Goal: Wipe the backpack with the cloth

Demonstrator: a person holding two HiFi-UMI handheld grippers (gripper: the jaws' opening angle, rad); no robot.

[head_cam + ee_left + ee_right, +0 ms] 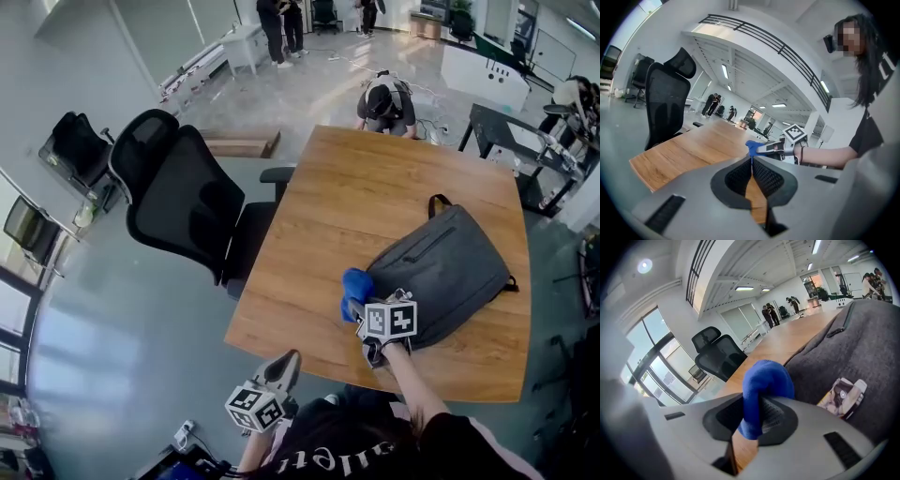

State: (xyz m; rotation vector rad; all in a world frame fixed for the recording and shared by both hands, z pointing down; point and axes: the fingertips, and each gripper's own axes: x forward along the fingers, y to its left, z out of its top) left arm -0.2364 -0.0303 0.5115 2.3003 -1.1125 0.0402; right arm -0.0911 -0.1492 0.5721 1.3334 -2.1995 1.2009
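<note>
Head view: wooden desk (366,197), grey office floor (112,309); right tongs (355,303) pinch cloth (356,284) beside backpack (445,267), left tongs (284,367) pressed together.

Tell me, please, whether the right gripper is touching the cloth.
Touching. The right gripper view shows the right gripper with its jaws closed on the cloth, which bulges out above them.

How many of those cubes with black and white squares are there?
2. One cube rides the left tongs, off the table's near edge. The other cube rides the right tongs, which grip the blue cloth at the backpack. None looks hidden.
</note>
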